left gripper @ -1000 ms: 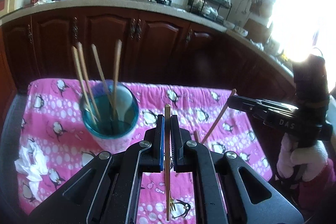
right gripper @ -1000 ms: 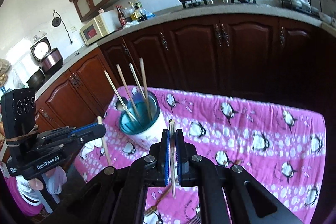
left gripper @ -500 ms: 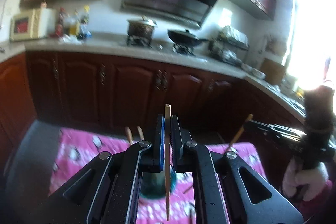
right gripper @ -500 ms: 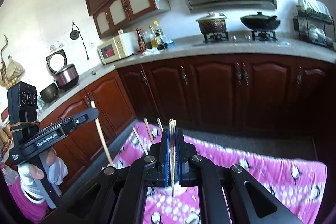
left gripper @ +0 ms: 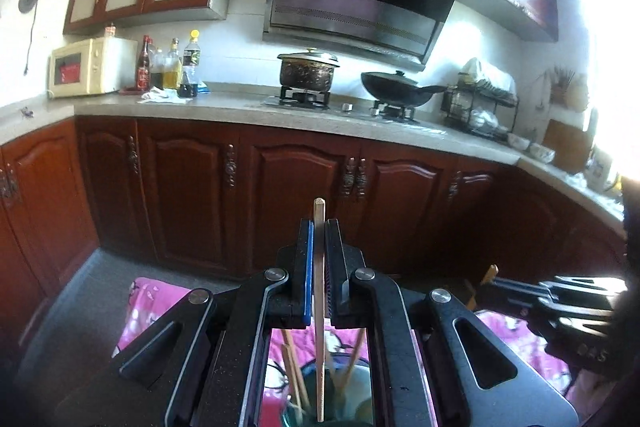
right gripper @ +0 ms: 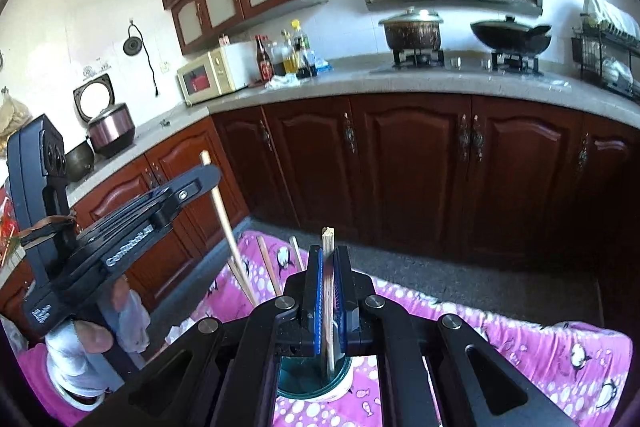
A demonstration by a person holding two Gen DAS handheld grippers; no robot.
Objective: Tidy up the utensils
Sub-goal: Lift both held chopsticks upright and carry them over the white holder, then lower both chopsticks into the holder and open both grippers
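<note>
Left wrist view: my left gripper [left gripper: 318,263] pinches a chopstick [left gripper: 319,311] upright between its fingers, tip hanging over the teal cup [left gripper: 352,387] directly below.

Right wrist view: my right gripper [right gripper: 328,291] clamps a second chopstick [right gripper: 328,291], also near vertical, just above the cup [right gripper: 316,379] on the pink-clothed worktop [right gripper: 520,343]; both seem equally near.

2 wooden chopsticks [left gripper: 319,291] [right gripper: 328,291] upright above teal cup [right gripper: 316,381] w/ more sticks.
</note>
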